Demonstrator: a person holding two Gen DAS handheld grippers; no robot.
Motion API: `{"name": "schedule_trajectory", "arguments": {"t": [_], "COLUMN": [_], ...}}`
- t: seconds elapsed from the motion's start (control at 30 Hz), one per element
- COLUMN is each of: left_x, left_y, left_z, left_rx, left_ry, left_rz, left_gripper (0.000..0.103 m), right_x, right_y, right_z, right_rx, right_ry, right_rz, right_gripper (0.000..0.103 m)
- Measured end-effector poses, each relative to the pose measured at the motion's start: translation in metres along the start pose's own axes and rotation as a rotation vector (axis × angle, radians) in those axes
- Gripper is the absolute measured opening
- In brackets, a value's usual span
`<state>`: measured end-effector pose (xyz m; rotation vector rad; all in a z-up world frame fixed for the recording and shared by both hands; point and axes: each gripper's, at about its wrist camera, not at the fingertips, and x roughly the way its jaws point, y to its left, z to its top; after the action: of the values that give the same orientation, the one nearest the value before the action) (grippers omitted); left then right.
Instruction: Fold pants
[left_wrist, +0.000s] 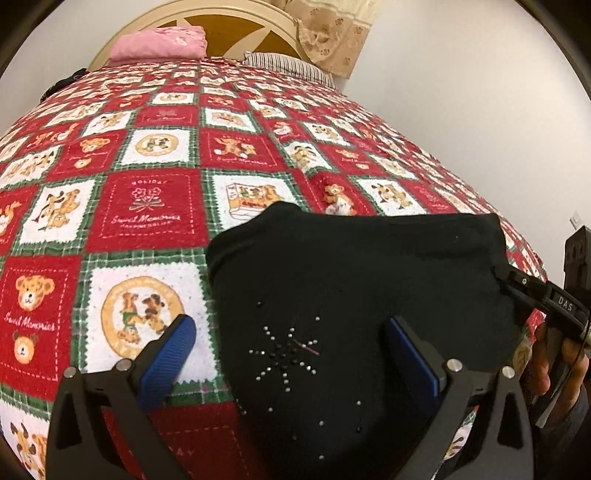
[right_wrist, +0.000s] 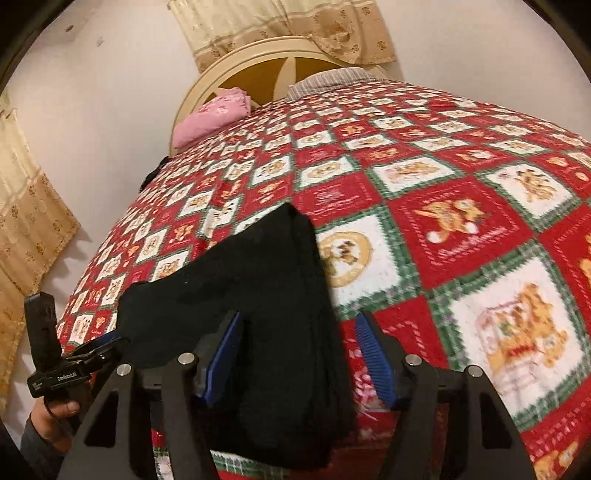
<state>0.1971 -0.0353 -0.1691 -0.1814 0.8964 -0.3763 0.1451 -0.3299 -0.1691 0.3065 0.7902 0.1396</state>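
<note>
Pants (left_wrist: 354, 280) lie folded, black bundle on teddy-bear quilt (left_wrist: 147, 206). I keep left gripper (left_wrist: 291, 354) and right gripper (right_wrist: 299, 354) spread, straddling edges, nothing pinched, probably squaring fold.

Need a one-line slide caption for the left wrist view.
Open left gripper over folded black pants with rhinestone starburst on teddy-bear quilt; right gripper at their edge.

The bedspread (left_wrist: 155, 206) carries the words "Sweet Memories" stitched in white script on its red squares, with "HOLIDAY" arched above the flower motif on one. The right gripper (left_wrist: 496, 275) shows "DAS" in white letters on its black body. On the left gripper (right_wrist: 110, 341), a white label is too blurred to read.
</note>
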Motion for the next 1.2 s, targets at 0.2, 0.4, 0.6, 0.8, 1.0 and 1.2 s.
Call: {"name": "schedule_trajectory", "arguments": {"t": [0.2, 0.4, 0.6, 0.8, 1.0, 1.2], "left_x": [0.005, 0.003, -0.006, -0.017, -0.052, -0.099], "left_y": [0.003, 0.004, 0.008, 0.022, 0.043, 0.092], "left_z": [0.004, 0.004, 0.001, 0.000, 0.004, 0.008], "left_rx": [-0.008, -0.007, -0.018, -0.085, -0.142, -0.181], "left_ry": [0.023, 0.017, -0.026, -0.078, -0.172, -0.258], "left_rz": [-0.015, -0.047, -0.142, -0.228, -0.274, -0.193], "left_gripper": [0.103, 0.103, 0.064, 0.024, 0.022, 0.022], "right_x": [0.017, 0.013, 0.007, -0.014, -0.027, -0.001], "right_y": [0.009, 0.004, 0.014, 0.032, 0.070, 0.120], "right_z": [-0.003, -0.004, -0.007, -0.003, 0.010, 0.035], "right_rx": [-0.045, -0.016, -0.019, -0.053, -0.141, -0.203], "right_ry": [-0.020, -0.027, -0.043, -0.074, -0.088, -0.059], "right_rz": [-0.005, 0.035, 0.073, 0.104, 0.146, 0.237], "right_gripper": [0.063, 0.050, 0.031, 0.028, 0.028, 0.028]}}
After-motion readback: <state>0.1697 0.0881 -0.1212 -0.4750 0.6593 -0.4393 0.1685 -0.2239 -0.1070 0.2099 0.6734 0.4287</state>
